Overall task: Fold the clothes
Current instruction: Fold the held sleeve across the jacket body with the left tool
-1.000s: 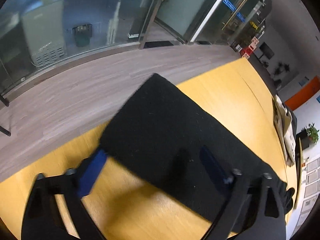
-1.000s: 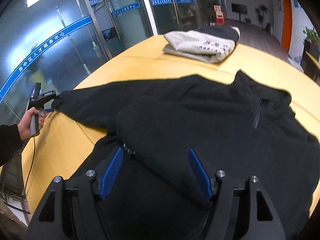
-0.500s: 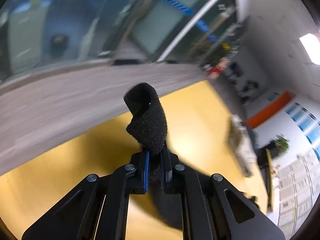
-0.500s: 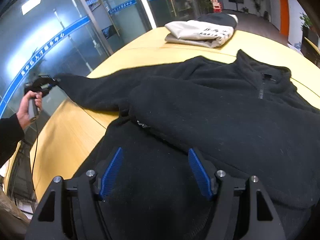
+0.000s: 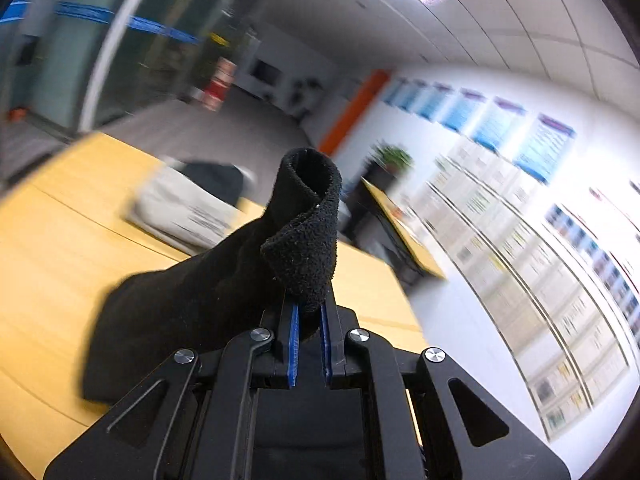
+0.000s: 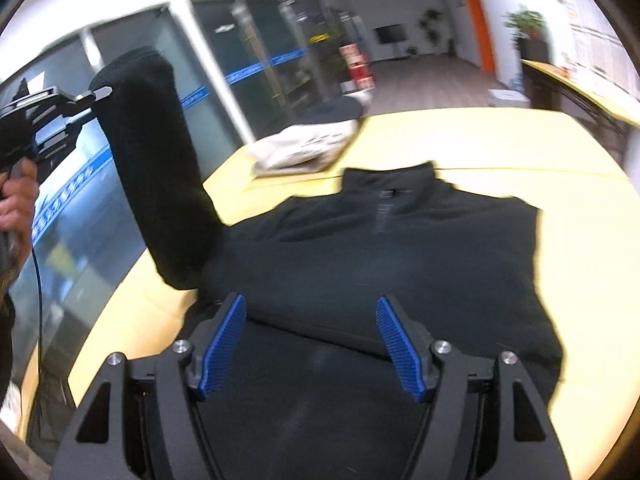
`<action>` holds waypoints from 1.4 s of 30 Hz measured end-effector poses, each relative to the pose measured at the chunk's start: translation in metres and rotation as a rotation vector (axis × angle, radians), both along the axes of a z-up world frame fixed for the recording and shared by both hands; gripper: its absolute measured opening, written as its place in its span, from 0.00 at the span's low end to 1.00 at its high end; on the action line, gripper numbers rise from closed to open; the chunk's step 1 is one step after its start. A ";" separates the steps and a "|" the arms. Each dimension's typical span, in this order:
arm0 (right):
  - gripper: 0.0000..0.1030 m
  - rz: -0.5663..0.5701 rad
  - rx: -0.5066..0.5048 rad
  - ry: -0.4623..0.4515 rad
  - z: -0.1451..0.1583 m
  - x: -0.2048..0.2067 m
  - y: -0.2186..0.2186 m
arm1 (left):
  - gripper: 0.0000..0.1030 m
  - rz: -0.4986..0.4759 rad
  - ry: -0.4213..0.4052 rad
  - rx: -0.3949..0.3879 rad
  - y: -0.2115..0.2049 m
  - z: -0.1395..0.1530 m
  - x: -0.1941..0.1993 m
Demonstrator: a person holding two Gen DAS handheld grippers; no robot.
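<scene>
1. Change vs 0.5 s ago: the left hand-held gripper [image 5: 309,322] has swung up and round. Its view showed floor and glass wall, now ceiling and poster wall. The sleeve [image 6: 154,160] lay low along the table [image 6: 500,140] then; now it stands raised off it.
2. Left hand-held gripper – blue pads pressed together on the sleeve cuff [image 5: 310,236], which curls up above the fingertips. The person's left hand [image 6: 16,196] holds it at the far left of the right wrist view.
3. Right hand-held gripper [image 6: 312,344] – fingers spread, nothing between them, hovering over the lower part of the black fleece pullover [image 6: 400,264].
4. The pullover lies flat on the table, collar away from the camera; a folded light garment [image 6: 304,148] sits beyond it.
</scene>
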State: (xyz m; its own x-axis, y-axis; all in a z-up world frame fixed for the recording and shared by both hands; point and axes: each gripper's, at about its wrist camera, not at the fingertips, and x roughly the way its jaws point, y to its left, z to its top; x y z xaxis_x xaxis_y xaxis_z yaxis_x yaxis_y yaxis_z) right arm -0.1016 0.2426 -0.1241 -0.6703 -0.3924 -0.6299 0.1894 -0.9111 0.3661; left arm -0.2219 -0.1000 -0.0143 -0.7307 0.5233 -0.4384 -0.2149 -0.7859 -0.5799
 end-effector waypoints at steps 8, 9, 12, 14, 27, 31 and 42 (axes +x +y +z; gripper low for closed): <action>0.70 -0.160 0.019 -0.060 -0.011 0.053 0.099 | 0.07 -0.146 -0.202 -0.119 0.175 -0.108 0.000; 0.71 -0.171 0.021 -0.071 -0.014 0.056 0.107 | 0.08 -0.162 -0.240 -0.146 0.190 -0.127 -0.004; 0.71 -0.183 0.023 -0.094 -0.022 0.058 0.121 | 0.10 -0.186 -0.307 -0.224 0.228 -0.160 -0.001; 0.72 -0.166 0.019 -0.104 -0.028 0.048 0.120 | 0.15 -0.202 -0.304 -0.259 0.230 -0.169 0.008; 0.82 -0.082 -0.055 -0.332 -0.120 -0.072 0.039 | 0.84 -0.053 -0.274 -0.367 0.059 -0.189 0.066; 0.16 -0.102 0.081 -0.319 -0.119 -0.073 0.023 | 0.83 -0.014 -0.297 -0.402 0.009 -0.221 0.041; 0.04 -0.130 0.203 0.015 0.014 -0.097 0.023 | 0.83 -0.080 -0.277 -0.424 -0.015 -0.253 0.006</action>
